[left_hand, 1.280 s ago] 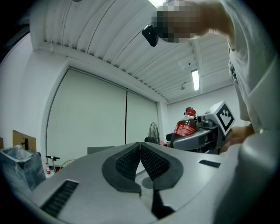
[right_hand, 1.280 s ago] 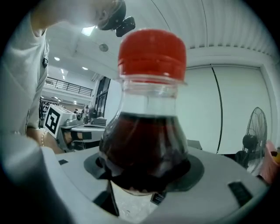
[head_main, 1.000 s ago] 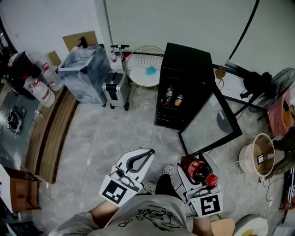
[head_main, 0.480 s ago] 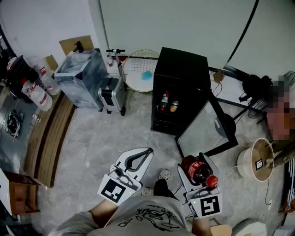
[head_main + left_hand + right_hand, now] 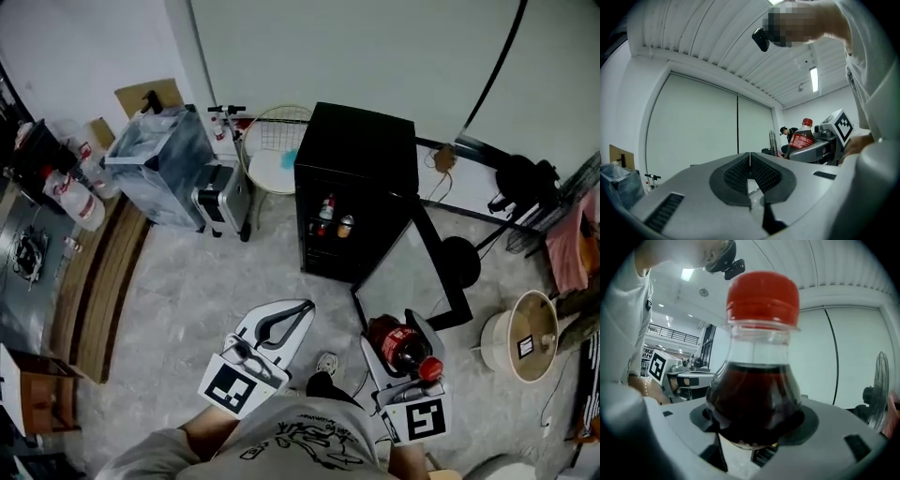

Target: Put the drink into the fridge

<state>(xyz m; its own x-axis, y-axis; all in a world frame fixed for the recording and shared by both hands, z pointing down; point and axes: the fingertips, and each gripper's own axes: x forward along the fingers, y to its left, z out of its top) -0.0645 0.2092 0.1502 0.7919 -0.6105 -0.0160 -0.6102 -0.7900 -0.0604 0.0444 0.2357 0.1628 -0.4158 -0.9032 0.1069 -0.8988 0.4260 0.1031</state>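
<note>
The drink is a cola bottle (image 5: 400, 347) with a red cap and dark liquid, held in front of the person, and my right gripper (image 5: 392, 328) is shut on its body. In the right gripper view the bottle (image 5: 757, 385) fills the middle, with both jaws pressed round it. My left gripper (image 5: 306, 307) is shut and holds nothing; its pads (image 5: 750, 161) meet with no gap. The black fridge (image 5: 361, 150) stands ahead by the wall, its glass door (image 5: 412, 267) swung open to the right. A bottle (image 5: 325, 208) and a can (image 5: 345, 225) stand on a shelf inside.
A grey bin (image 5: 164, 164), a small case (image 5: 222, 195) and a round white stand (image 5: 274, 155) sit left of the fridge. A wooden bench (image 5: 98, 286) runs along the left. A black stool (image 5: 459, 261) and a round beige fan (image 5: 523, 323) are to the right.
The fridge has shifted left and nearer in the head view as the person walks toward it. Both grippers keep their places in front of the body, the bottle still gripped.
</note>
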